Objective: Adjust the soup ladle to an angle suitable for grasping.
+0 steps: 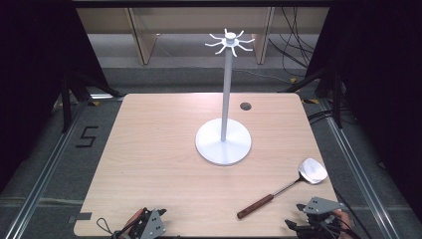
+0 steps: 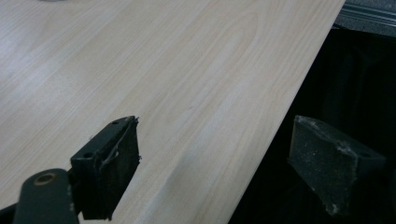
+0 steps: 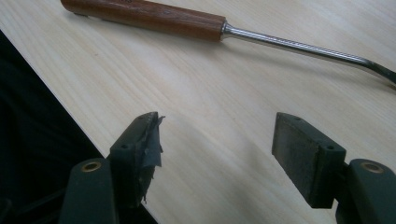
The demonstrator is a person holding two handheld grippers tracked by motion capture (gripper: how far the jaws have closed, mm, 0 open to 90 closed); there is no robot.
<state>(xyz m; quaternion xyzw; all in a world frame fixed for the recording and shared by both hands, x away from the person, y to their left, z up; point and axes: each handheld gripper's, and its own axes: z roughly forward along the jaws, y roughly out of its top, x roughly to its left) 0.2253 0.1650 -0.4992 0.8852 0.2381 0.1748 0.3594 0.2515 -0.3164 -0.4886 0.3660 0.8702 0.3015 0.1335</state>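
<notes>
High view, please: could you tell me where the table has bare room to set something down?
The whole left half of the table is bare, from its left edge to the white stand. The far strip behind the stand's base is free too, save a small dark hole. The near right corner is crowded: the spatula lies there before the open right gripper.

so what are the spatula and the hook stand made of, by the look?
Spatula: handle looks like reddish-brown varnished wood, with visible grain and a soft sheen; shaft and blade look like polished steel, bright and reflective. Stand: uniform matte white base, pole and hooks, probably painted metal, though plastic can't be ruled out.
</notes>
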